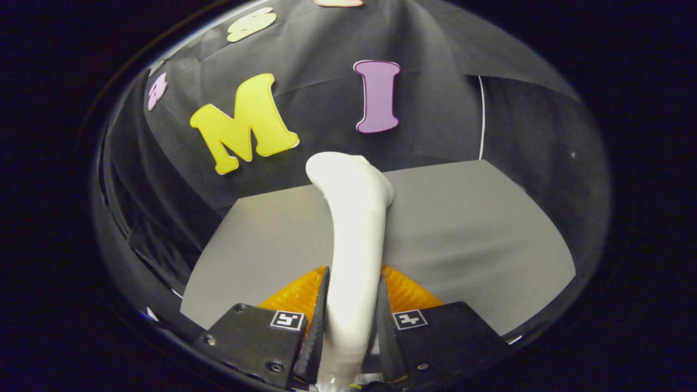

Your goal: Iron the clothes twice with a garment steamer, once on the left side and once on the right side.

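Note:
A white garment steamer [354, 239] stands upright between my two fingers, its handle pinched from both sides and its head rising ahead of them toward the back wall. My gripper [349, 316] is shut on that handle. Behind the fingers an orange ribbed object [405, 291] peeks out on both sides of the handle, low on the grey tabletop [468, 234]; I cannot tell what it is. No garment can be made out among these things.
The grey tabletop spreads out beyond the fingers to its far edge at the black cloth wall. A thin white cord or seam [482, 117] runs down the wall at the back right.

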Tool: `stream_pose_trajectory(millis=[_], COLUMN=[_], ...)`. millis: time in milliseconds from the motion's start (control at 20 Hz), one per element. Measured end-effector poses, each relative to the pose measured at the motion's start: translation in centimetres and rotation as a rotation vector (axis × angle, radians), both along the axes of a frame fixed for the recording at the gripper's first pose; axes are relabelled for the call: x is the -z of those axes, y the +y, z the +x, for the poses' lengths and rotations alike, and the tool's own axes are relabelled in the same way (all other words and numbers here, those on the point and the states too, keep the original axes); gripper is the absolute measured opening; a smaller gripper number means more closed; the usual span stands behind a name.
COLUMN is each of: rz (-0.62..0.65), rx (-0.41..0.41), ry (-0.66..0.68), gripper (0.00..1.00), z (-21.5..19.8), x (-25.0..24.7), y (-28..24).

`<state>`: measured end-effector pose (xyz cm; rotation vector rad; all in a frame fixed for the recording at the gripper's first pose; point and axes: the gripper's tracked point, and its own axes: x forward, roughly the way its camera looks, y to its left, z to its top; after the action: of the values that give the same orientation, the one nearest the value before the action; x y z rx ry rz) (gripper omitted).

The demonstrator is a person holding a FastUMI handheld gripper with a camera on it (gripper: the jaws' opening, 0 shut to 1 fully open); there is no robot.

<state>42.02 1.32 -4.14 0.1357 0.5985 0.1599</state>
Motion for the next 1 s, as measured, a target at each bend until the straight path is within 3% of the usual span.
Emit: stream_pose_trajectory(millis=[200, 450, 800, 1000], rz=[0.093, 0.075, 0.080, 0.086], rx=[-0.048, -0.085, -0.082, -0.037], ry=[0.013, -0.097, -0.362, -0.506], gripper=[0.37, 0.35, 0.35, 0.35], z=[-0.7, -3.0, -8.9, -12.0], x=[-0.5, -2.9, -13.7, -19.5], y=[0.6, 1.9, 4.8, 7.5])
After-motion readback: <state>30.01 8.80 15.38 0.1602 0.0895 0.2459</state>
